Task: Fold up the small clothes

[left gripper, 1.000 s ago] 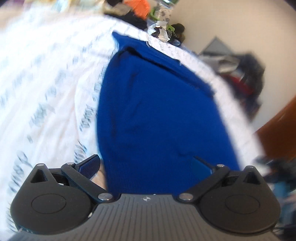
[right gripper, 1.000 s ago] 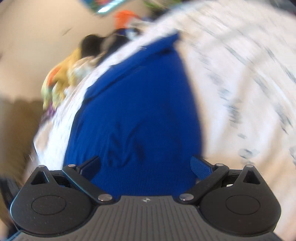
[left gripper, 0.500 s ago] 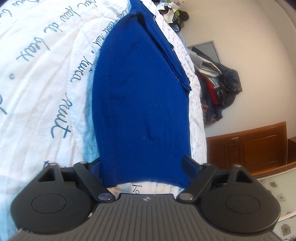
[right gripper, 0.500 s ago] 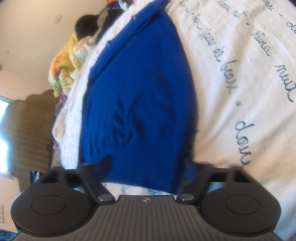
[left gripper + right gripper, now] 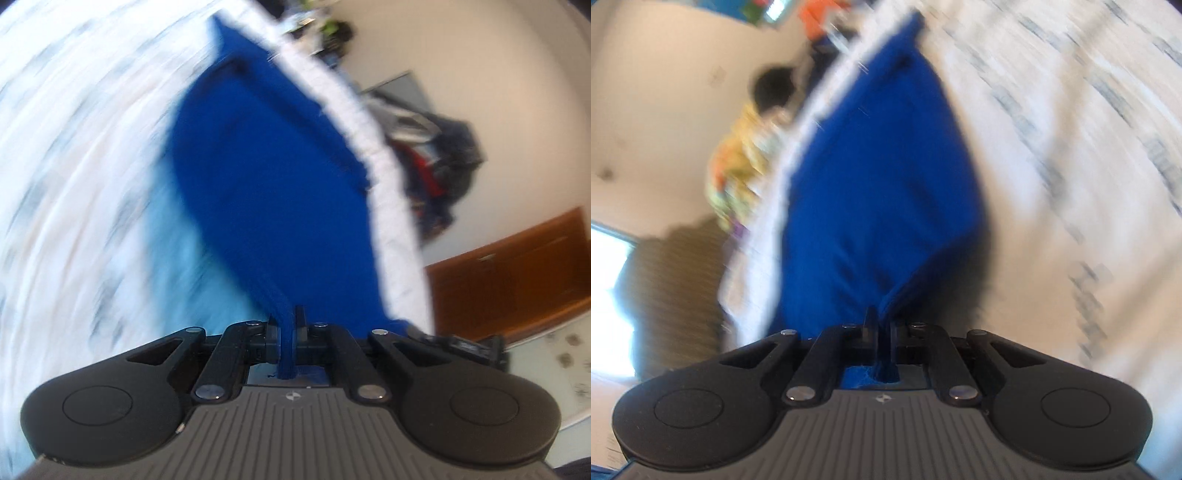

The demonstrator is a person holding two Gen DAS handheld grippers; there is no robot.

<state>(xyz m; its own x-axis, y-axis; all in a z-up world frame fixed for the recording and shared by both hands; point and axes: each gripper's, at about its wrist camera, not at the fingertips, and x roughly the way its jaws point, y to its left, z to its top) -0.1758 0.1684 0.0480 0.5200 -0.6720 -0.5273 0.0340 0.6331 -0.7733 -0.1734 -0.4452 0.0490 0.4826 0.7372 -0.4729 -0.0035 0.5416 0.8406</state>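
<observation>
While the blue garment (image 5: 280, 192) lies along the bed's (image 5: 74, 155) edge, each hand-held gripper, left (image 5: 287, 328) and right (image 5: 882, 328), pinches its near hem.

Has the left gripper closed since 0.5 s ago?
Yes. The left gripper is now shut on the near hem of the blue garment; earlier its fingers stood wide apart, straddling that hem on the bedspread.

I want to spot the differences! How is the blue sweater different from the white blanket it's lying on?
The blue sweater is plain solid blue; the white blanket carries dark markings, too blurred to read. The sweater's near edge is pinched up in the left gripper and right gripper; the blanket lies spread under it, ungripped. The sweater covers only part of the blanket. Both are soft cloth.
</observation>
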